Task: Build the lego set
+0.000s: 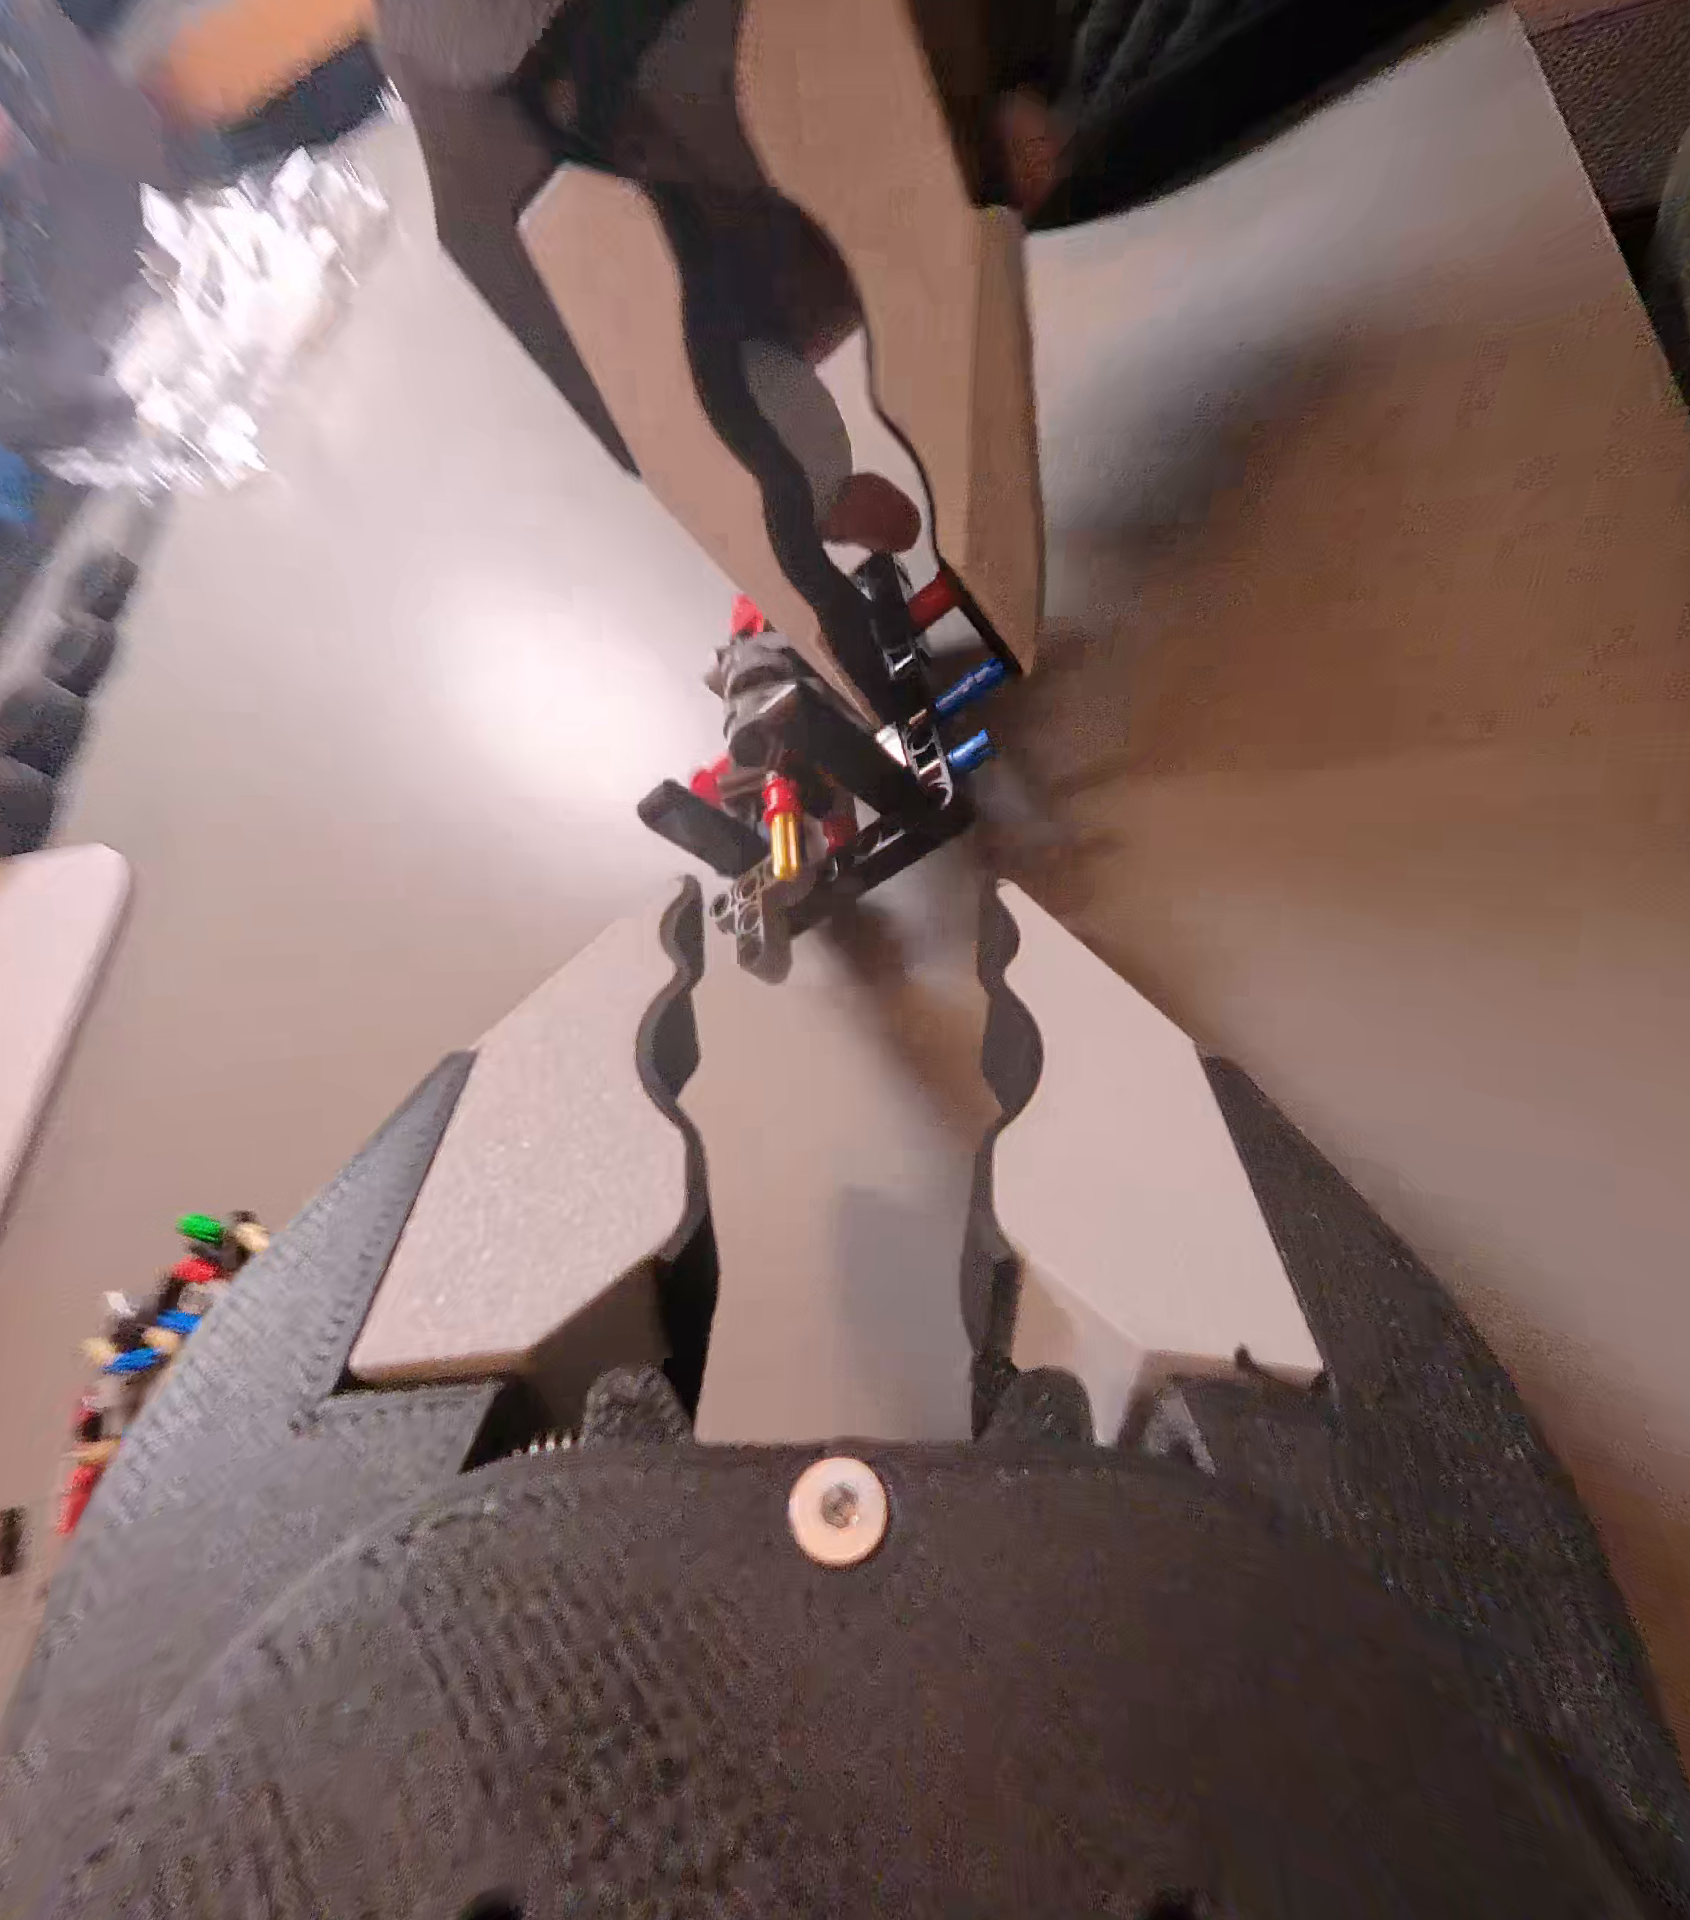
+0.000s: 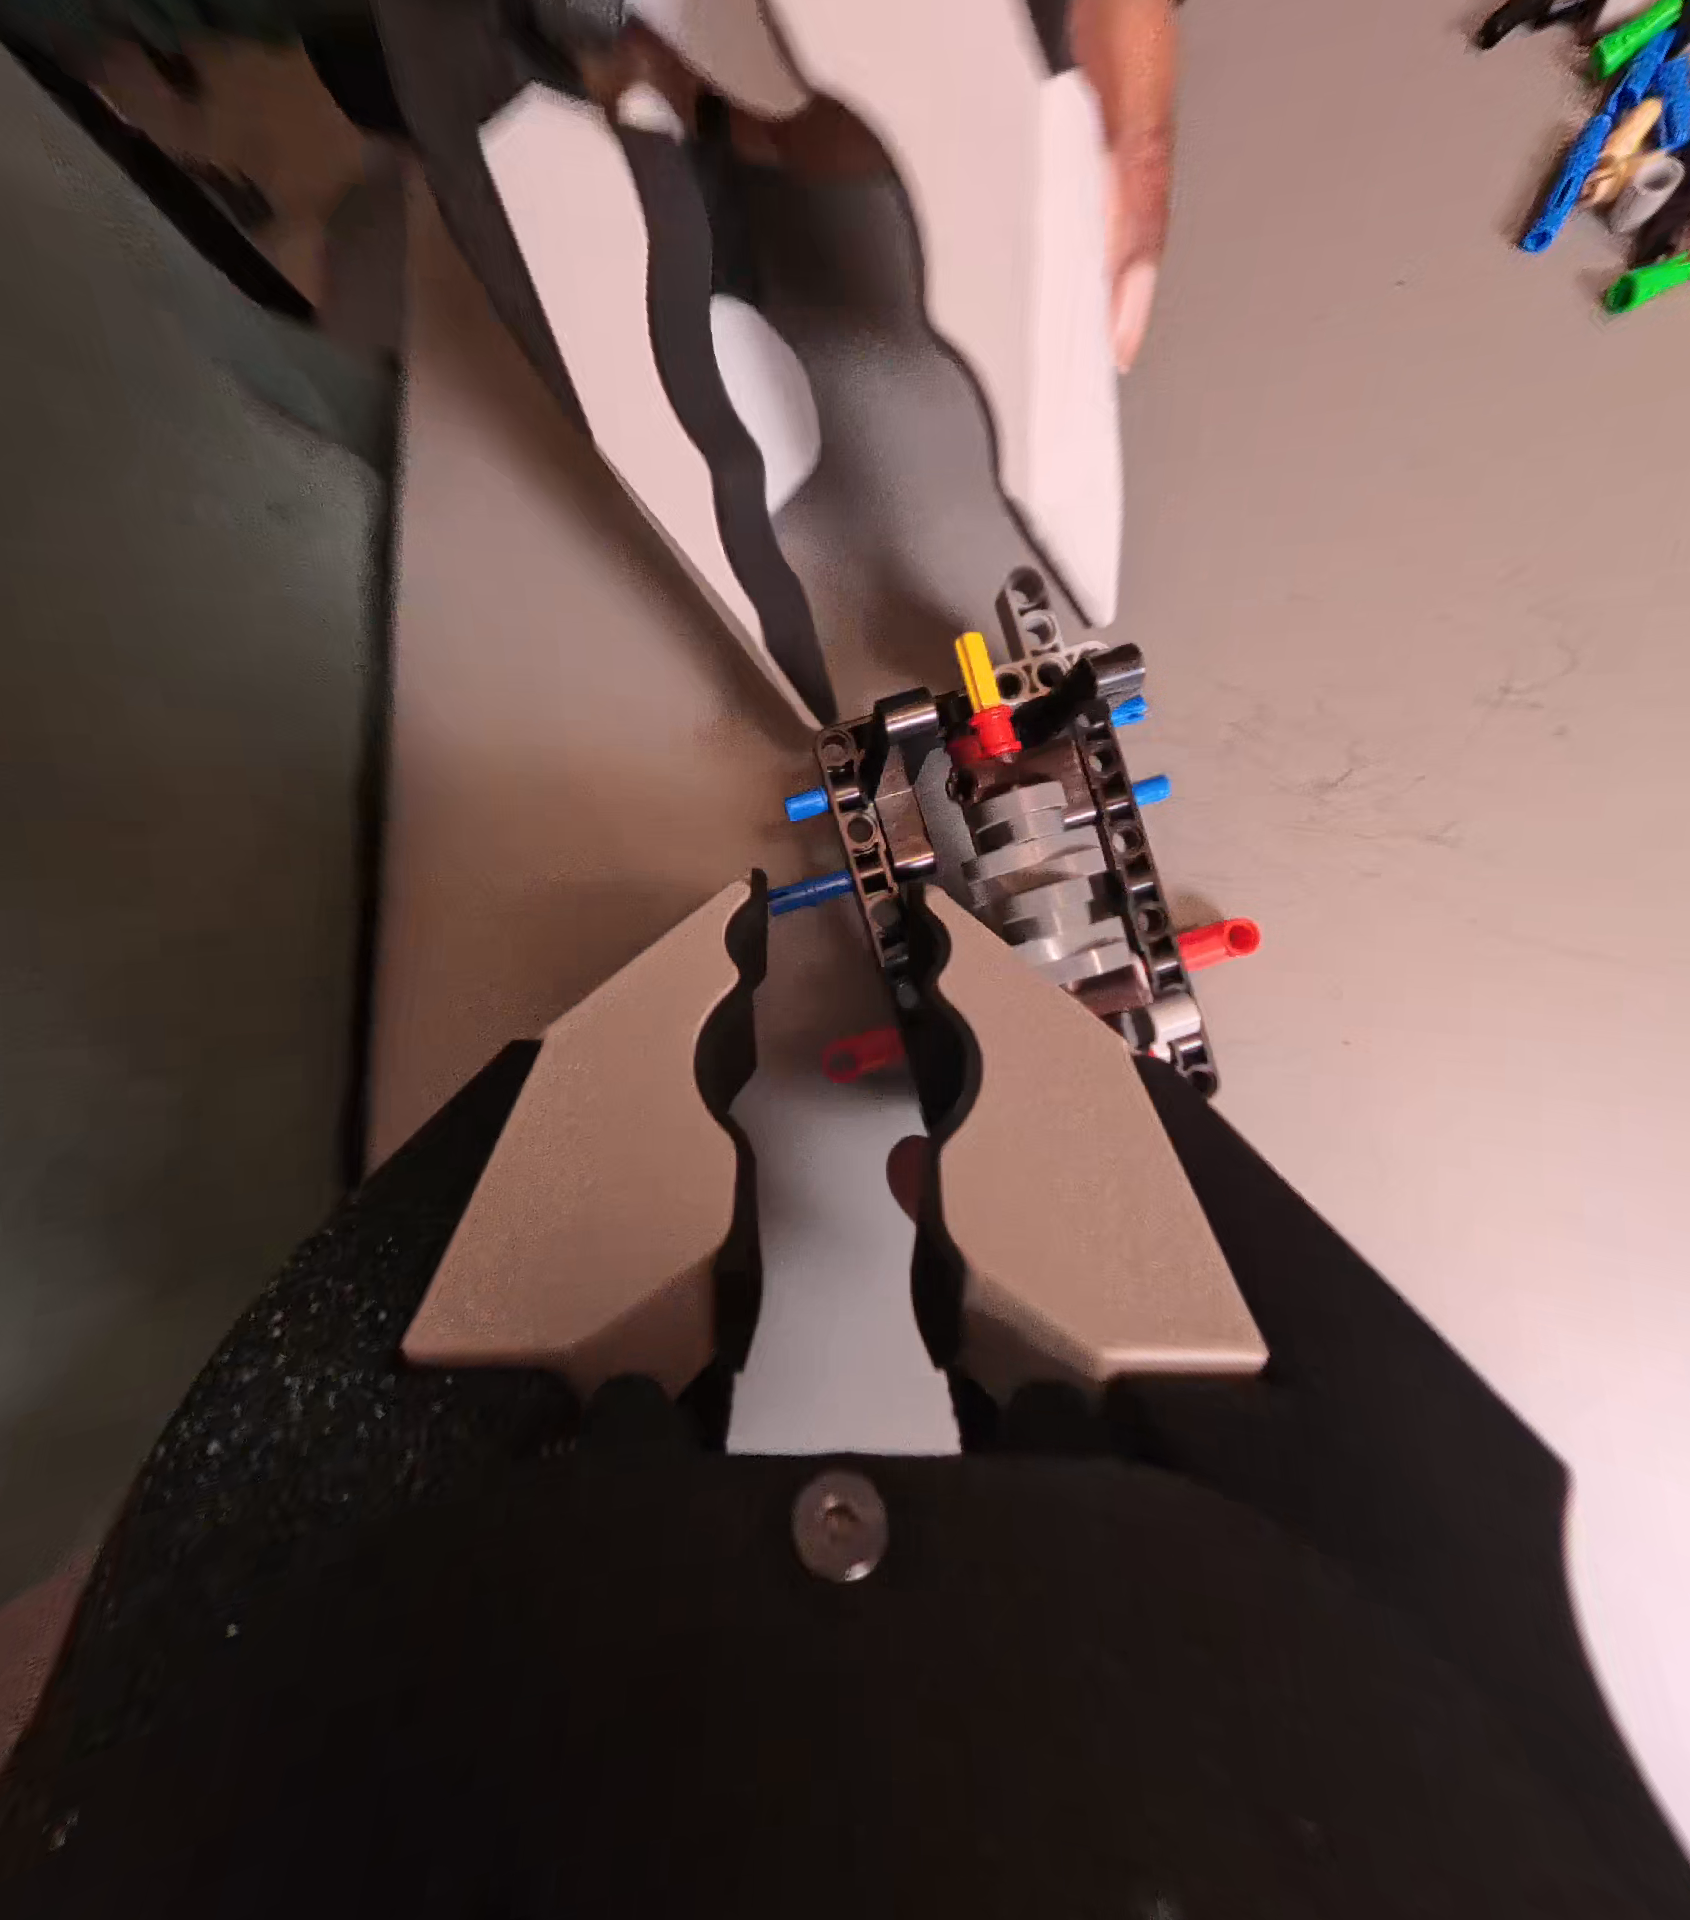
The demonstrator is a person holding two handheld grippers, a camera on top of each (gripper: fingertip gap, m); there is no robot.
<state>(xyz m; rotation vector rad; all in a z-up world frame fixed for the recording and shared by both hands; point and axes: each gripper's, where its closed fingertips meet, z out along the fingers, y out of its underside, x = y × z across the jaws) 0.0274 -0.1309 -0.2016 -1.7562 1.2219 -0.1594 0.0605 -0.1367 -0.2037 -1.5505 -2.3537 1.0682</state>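
Here lego frame long axis toward right claw.

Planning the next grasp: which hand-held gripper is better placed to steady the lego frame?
Right. The right hand-held gripper already straddles the frame's near black beam, fingertips at its side. The left hand-held gripper is open and empty, just short of the frame's far end and not touching it.

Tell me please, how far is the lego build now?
Done: a partial assembly stands on the table, black beams around a grey core, with blue and red pins fitted. In hand: the right gripper straddles its black side beam; the left gripper is open and empty at its end. Left: a pile of loose pieces lies unused.
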